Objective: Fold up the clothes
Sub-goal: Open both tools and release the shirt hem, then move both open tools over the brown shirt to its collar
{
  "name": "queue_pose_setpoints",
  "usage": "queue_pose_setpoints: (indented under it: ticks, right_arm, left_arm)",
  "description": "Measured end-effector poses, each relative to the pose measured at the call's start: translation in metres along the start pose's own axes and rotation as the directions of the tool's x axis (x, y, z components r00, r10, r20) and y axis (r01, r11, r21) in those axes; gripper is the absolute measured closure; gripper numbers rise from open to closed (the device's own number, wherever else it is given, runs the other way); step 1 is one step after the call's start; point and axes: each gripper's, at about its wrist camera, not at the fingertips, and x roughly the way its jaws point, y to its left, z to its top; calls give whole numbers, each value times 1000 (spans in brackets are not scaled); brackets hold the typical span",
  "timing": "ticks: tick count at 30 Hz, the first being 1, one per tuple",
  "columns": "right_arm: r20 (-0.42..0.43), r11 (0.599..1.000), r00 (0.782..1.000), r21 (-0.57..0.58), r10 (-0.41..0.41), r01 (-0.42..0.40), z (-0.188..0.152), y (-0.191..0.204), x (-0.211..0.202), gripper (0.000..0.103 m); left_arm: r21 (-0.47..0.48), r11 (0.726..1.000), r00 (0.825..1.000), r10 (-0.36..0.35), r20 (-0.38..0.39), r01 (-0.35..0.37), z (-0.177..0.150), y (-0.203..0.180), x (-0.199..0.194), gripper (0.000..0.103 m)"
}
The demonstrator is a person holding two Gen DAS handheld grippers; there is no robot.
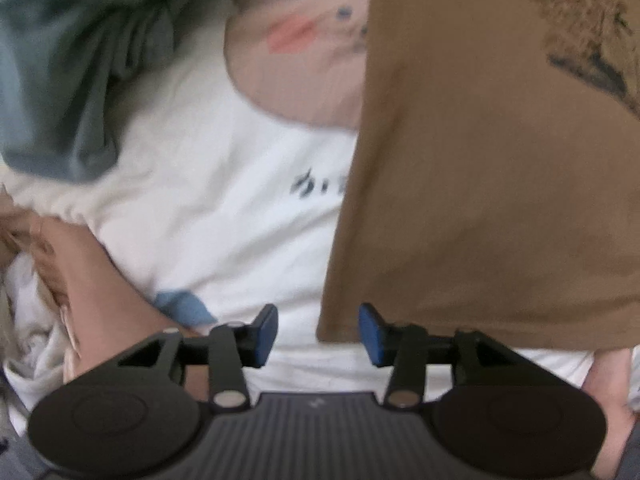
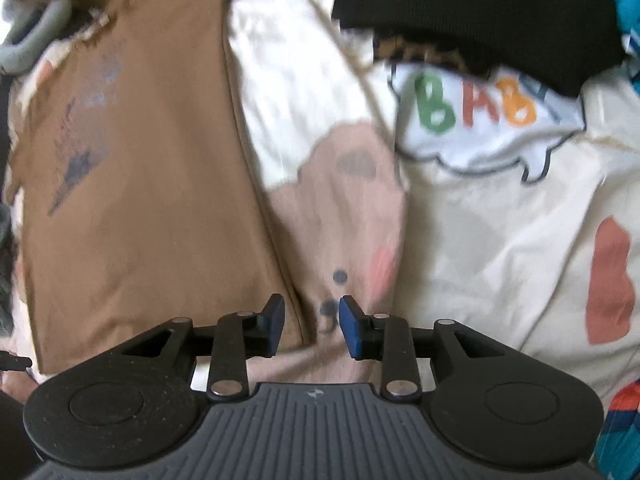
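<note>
While both gape empty, left claw [image 1: 318,334] nears brown shirt [image 1: 480,180].

Each gripper, left [image 1: 318,334] and right [image 2: 312,328], had a ribbed dark-grey body, two round black discs, black linkage arms with silver pins, and blue pads [image 1: 266,330] on the fingertips. A small pale mark sat on each body, too blurred to read.

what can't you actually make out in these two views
- Left wrist view: the white garment's dark print is cut short by the brown shirt lying over it.
- Right wrist view: the lettering reads "BAB", the rest covered by the black garment.
- Both views: motion blur smears the brown shirt's print.
</note>
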Motion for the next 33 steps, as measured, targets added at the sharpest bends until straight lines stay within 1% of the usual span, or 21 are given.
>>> queue_pose_setpoints:
  ticks: [3,5,6,7,9,10,12,15,19,22,25,29,33]
  right_arm:
    - [51,1000,998,1,23,-24,8,2,-14,65]
    - [89,999,995,-4,35,-35,16,6,-23,65]
    - [108,999,993,-8,42,-41,19,7,-27,65]
    - [126,999,991,-13,48,-46,23,10,-32,64]
    - [157,998,986,-29,54,-50,28,17,-40,60]
    - [172,998,984,-44,52,-45,31,21,-44,58]
    - [201,997,978,-72,51,-37,37,30,-51,58]
    - [232,994,970,-93,74,-54,48,40,-60,58]
    - [263,993,963,-118,57,-27,62,54,-61,58]
    - [275,993,961,-121,27,7,73,62,-59,58]
    - [307,991,952,-127,7,34,84,71,-60,58]
    - [325,990,946,-135,7,40,100,79,-59,58]
    - [336,988,942,-146,8,44,116,91,-52,58]
  left_arm:
    - [8,1000,998,-26,60,26,20,-9,-25,49]
    - [15,999,994,-44,101,43,33,-16,-42,47]
    - [18,999,991,-53,121,51,40,-19,-50,43]
    - [27,998,988,-66,142,63,50,-30,-61,40]
    - [60,996,982,-82,172,73,61,-45,-74,38]
    - [77,994,978,-90,187,77,67,-52,-80,37]
    - [100,992,974,-91,206,71,77,-66,-88,37]
    - [115,990,965,-107,238,81,101,-88,-98,37]
    - [133,986,947,-135,293,99,130,-105,-92,35]
    - [145,984,940,-140,310,99,148,-119,-93,33]
    - [160,983,937,-136,321,88,163,-129,-91,33]
    - [177,980,930,-150,335,94,179,-140,-90,32]
    - [195,977,921,-151,358,84,194,-151,-83,30]
